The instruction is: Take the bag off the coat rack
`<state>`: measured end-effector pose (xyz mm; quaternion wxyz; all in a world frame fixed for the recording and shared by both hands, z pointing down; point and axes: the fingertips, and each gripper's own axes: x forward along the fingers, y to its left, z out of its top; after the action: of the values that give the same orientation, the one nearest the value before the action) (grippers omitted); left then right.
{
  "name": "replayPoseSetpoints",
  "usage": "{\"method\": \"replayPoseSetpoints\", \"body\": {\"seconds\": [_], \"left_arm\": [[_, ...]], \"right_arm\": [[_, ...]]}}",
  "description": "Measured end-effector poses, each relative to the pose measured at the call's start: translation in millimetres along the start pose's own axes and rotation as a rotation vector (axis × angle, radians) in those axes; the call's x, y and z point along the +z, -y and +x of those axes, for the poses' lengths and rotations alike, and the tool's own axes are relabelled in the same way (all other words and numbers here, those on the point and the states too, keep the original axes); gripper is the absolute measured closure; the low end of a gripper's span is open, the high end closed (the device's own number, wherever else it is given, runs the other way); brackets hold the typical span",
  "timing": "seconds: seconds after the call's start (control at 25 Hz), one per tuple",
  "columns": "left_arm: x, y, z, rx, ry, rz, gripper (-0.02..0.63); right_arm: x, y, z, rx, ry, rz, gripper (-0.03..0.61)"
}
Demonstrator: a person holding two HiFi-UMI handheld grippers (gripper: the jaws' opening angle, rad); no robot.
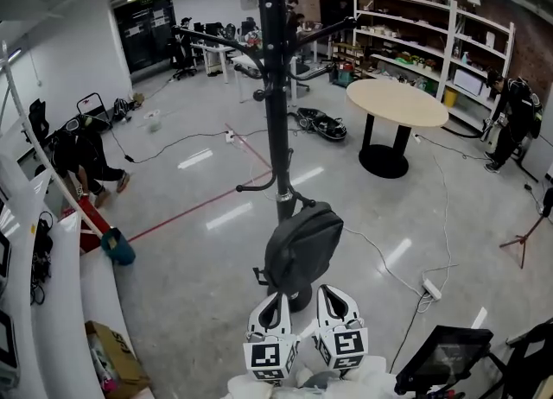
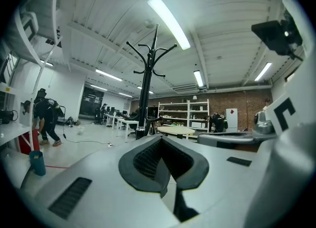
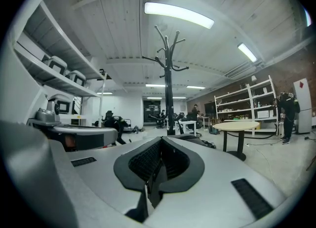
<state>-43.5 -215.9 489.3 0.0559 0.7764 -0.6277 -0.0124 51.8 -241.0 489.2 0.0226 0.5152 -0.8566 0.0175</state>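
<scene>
A black coat rack (image 1: 275, 112) stands on the grey floor right in front of me. A dark grey bag (image 1: 302, 246) hangs from a low hook on its pole, just above the base. My left gripper (image 1: 275, 300) and right gripper (image 1: 330, 294) sit side by side below the bag, tips pointing at it with a small gap to it. Both are shut with nothing in them. In the left gripper view the left gripper (image 2: 162, 140) aims toward the rack (image 2: 146, 89). The right gripper (image 3: 161, 140) likewise faces the rack (image 3: 169, 84). The bag does not show clearly in either gripper view.
A round beige table (image 1: 396, 102) stands to the right behind the rack, with white shelves (image 1: 432, 34) beyond. A white counter (image 1: 60, 302) and cardboard box (image 1: 117, 358) line the left. Cables and a power strip (image 1: 429, 289) lie on the floor; black equipment (image 1: 445, 358) is at lower right.
</scene>
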Motion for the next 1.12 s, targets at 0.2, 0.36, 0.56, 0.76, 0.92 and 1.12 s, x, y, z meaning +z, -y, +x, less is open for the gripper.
{"method": "replayPoseSetpoints", "body": {"seconds": [0.2, 0.36, 0.56, 0.76, 0.92, 1.12], "left_arm": [[-0.1, -6.0, 22.9, 0.001, 0.0, -0.004, 0.612], [4.4, -6.1, 36.6, -0.009, 0.013, -0.001, 0.612], [3.4, -4.1, 45.1, -0.023, 0.011, 0.002, 0.612], [5.2, -5.2, 56.7, -0.053, -0.002, 0.007, 0.612], [9.6, -9.1, 61.6, -0.067, -0.004, 0.006, 0.612], [12.6, -18.6, 64.7, -0.062, -0.006, 0.012, 0.612]], "right_arm": [[-2.1, 5.2, 18.1, 0.013, -0.011, -0.004, 0.567], [-2.4, 12.8, 28.7, 0.005, -0.005, -0.003, 0.568], [-4.9, 21.9, 34.2, -0.018, -0.008, 0.003, 0.566], [-2.0, 24.2, 44.0, -0.04, -0.011, 0.001, 0.567], [-1.3, 20.3, 53.1, -0.036, -0.022, -0.015, 0.566], [-2.0, 22.6, 71.6, -0.041, -0.021, -0.027, 0.566]]}}
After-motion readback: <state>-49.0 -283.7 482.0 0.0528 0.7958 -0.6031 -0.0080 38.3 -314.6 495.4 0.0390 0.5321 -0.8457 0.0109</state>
